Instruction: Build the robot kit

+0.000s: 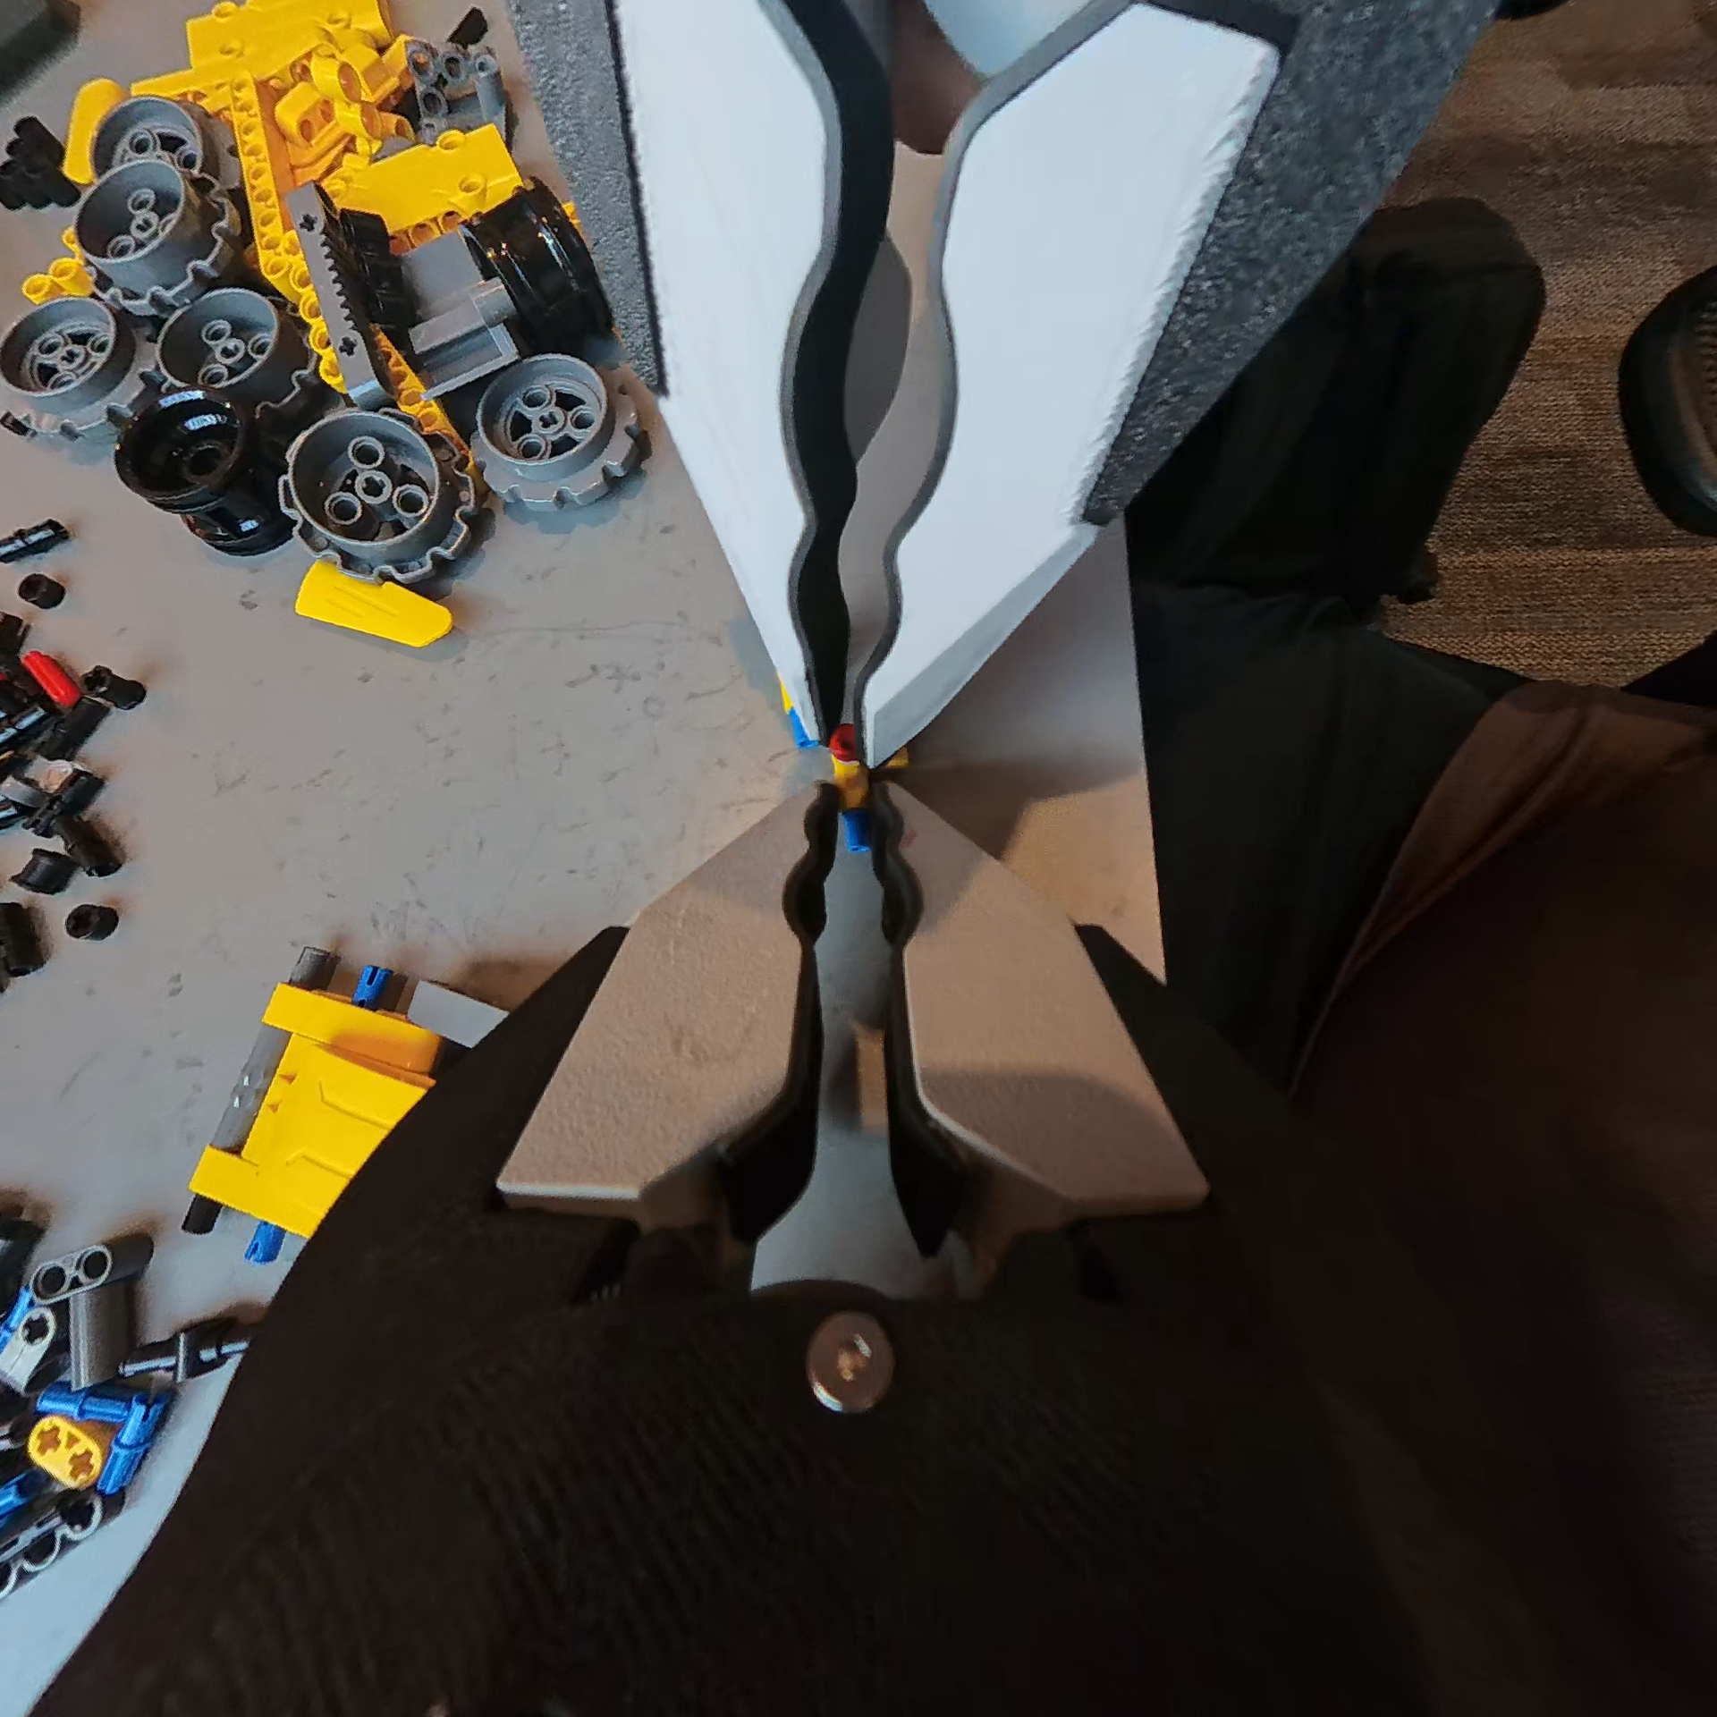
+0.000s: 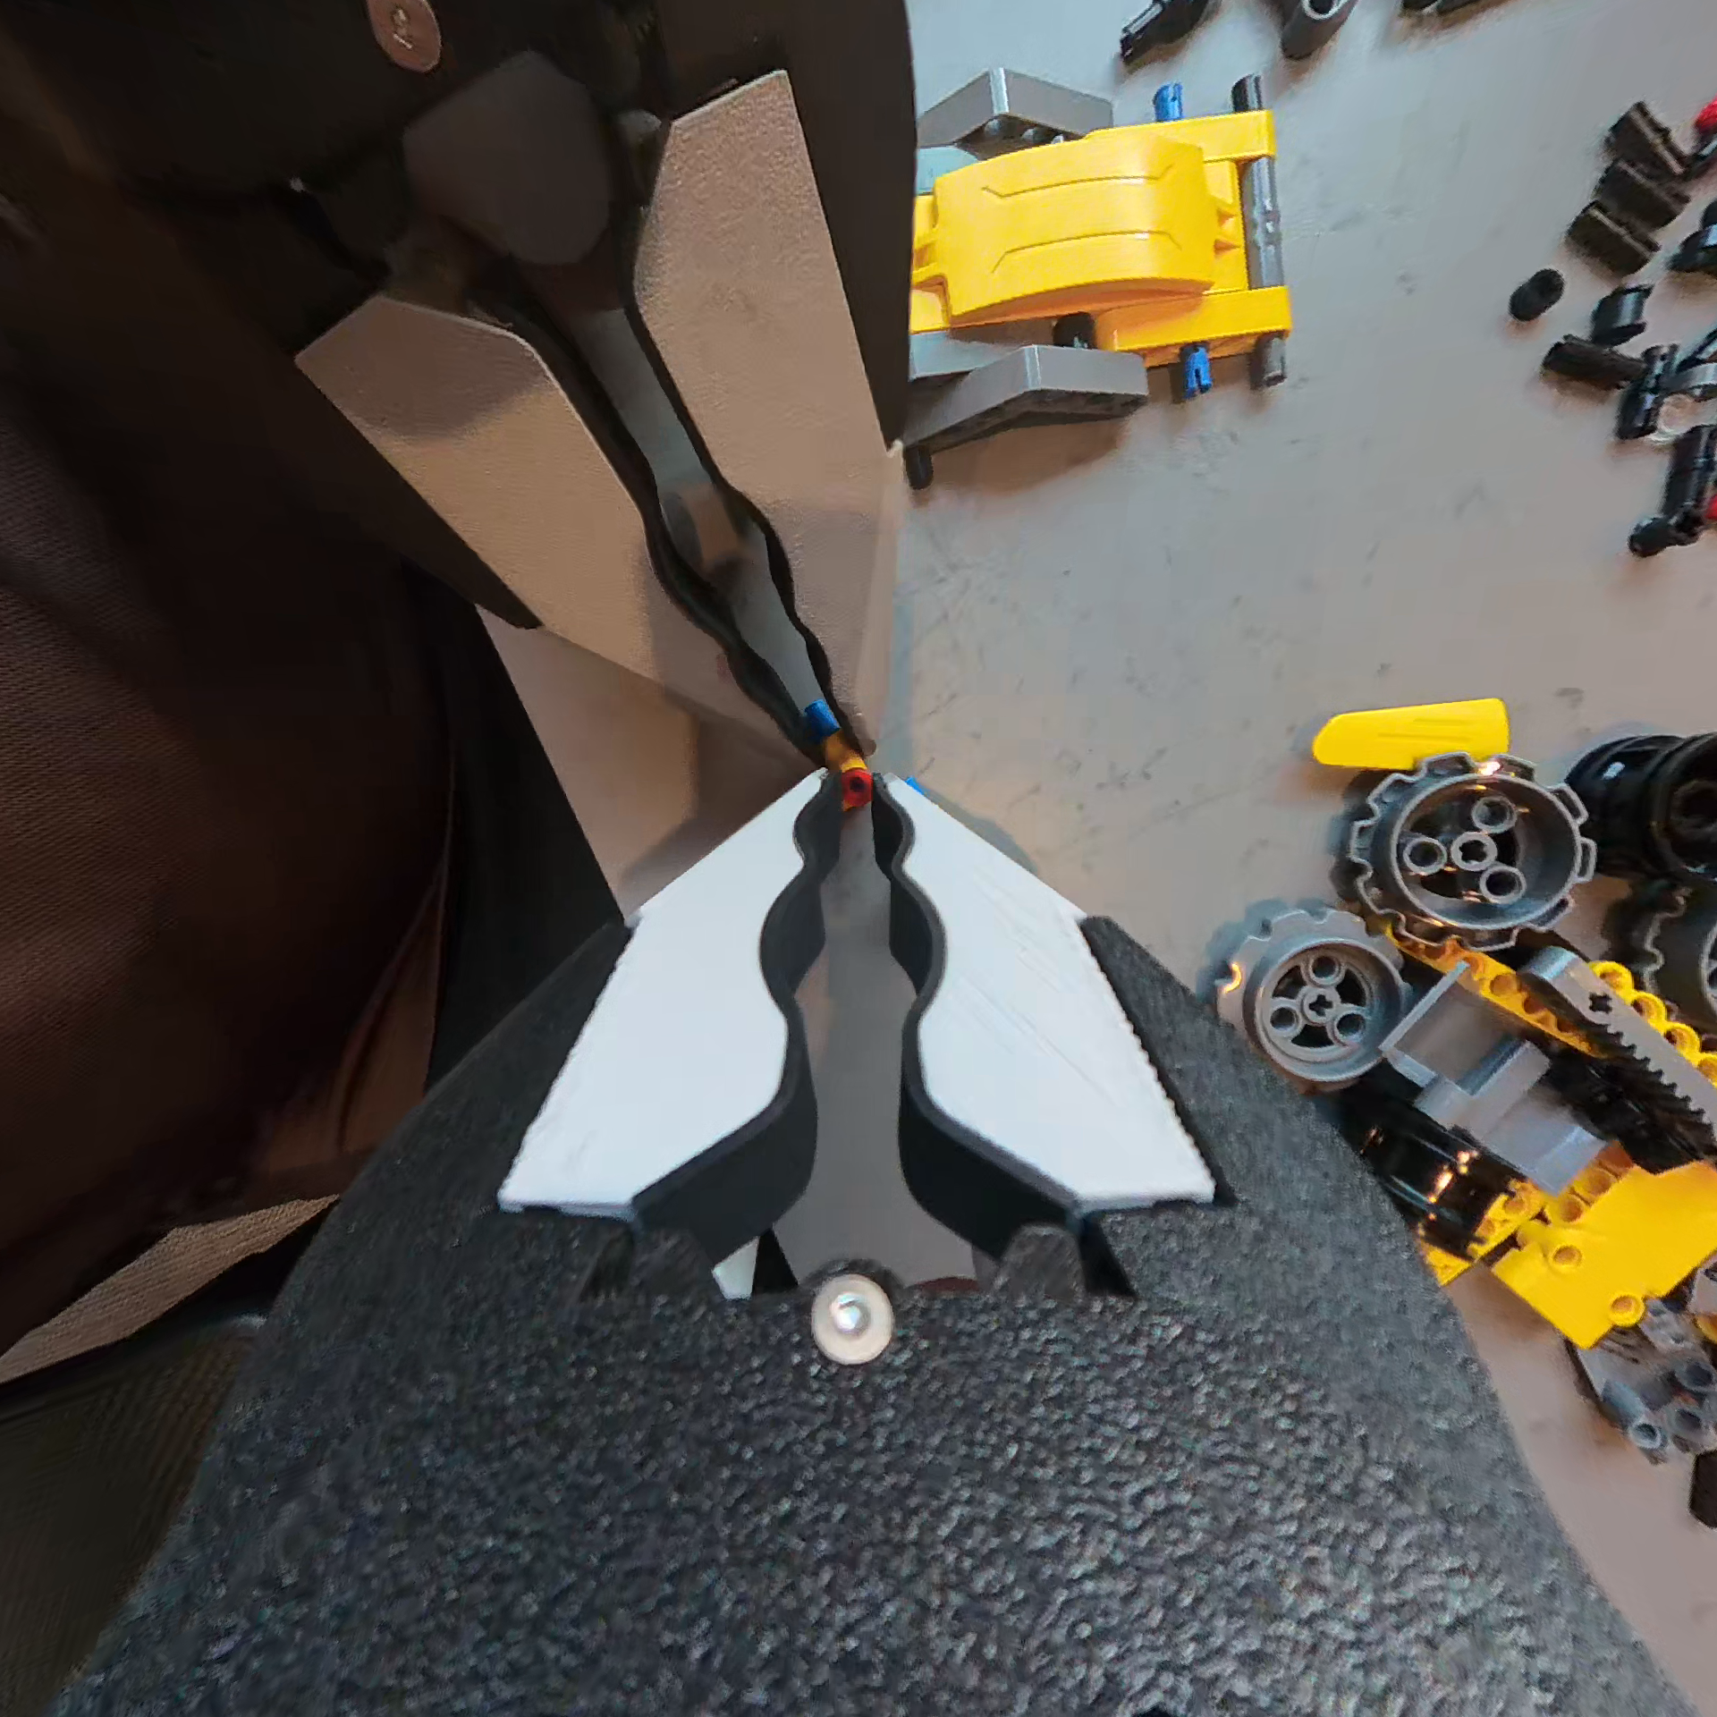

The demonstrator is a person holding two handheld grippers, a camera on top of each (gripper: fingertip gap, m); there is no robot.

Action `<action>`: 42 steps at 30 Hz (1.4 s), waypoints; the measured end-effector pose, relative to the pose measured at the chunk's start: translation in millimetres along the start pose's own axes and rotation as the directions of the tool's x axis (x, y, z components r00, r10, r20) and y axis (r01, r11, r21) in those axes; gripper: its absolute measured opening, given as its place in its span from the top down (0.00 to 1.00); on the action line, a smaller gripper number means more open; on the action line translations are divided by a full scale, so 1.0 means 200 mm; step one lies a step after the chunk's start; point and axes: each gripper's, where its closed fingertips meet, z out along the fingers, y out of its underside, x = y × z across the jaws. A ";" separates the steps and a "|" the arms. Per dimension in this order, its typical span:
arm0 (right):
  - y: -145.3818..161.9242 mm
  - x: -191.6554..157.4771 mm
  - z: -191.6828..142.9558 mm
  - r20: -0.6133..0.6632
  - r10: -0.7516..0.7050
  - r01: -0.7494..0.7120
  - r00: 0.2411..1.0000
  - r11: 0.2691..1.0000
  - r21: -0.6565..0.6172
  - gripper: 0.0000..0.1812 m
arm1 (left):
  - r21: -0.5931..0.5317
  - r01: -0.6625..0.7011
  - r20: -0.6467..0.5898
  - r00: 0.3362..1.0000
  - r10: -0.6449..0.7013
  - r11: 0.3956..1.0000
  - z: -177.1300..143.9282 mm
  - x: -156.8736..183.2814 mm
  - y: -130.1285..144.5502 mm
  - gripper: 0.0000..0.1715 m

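The left gripper (image 1: 850, 818), with grey fingers, and the right gripper (image 2: 850, 790), with white fingers, are being held tip to tip above the edge of a grey desk (image 1: 520, 743). A small toy-brick assembly (image 1: 853, 790) is being gripped between them: a blue pin (image 1: 857, 830), a short yellow piece (image 1: 850, 776) and a red bush (image 1: 845, 740) are being seen in line.

The jaws of the left gripper are being kept narrow, closed on the blue end of the small toy-brick assembly; in the right wrist view the blue pin (image 2: 818, 717) is being pinched between the grey fingertips (image 2: 790, 688). The jaws of the right gripper are likewise being kept narrow, with the red bush (image 2: 855, 787) being clamped at their very tips. The assembly is thus being spanned from one pair of tips to the other, clear of the desk surface.

To the side, a heap of grey wheels (image 1: 362, 483), black wheels (image 1: 181, 451) and yellow beams (image 1: 307, 121) is lying on the desk, well apart from the tips. A yellow panel block (image 1: 307, 1106) is resting nearer the left gripper's body, and a loose yellow blade (image 1: 372, 604) is lying between heap and tips. Small black pins (image 1: 56, 725) are being seen scattered along the far margin. A person's dark trousers (image 1: 1301, 743) are being shown beyond the desk edge.
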 end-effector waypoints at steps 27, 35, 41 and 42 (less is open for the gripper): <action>-0.01 0.00 0.01 -0.049 -0.062 0.063 0.997 0.998 0.021 0.97 | 0.070 0.285 -0.151 0.950 -0.272 0.956 -0.03 -0.02 -0.06 1.00; -0.02 0.00 0.01 -0.062 -0.070 0.071 0.996 0.997 0.011 0.96 | 0.068 0.315 -0.160 0.940 -0.301 0.947 -0.03 -0.02 -0.06 1.00; -0.02 0.00 0.02 -0.067 -0.080 0.080 0.995 0.997 0.000 0.96 | 0.039 0.251 -0.098 0.964 -0.246 0.967 -0.02 -0.02 -0.02 1.00; -0.02 0.00 0.02 -0.062 -0.072 0.073 0.995 0.997 0.004 0.96 | 0.039 0.256 -0.102 0.963 -0.251 0.966 -0.02 -0.02 -0.02 1.00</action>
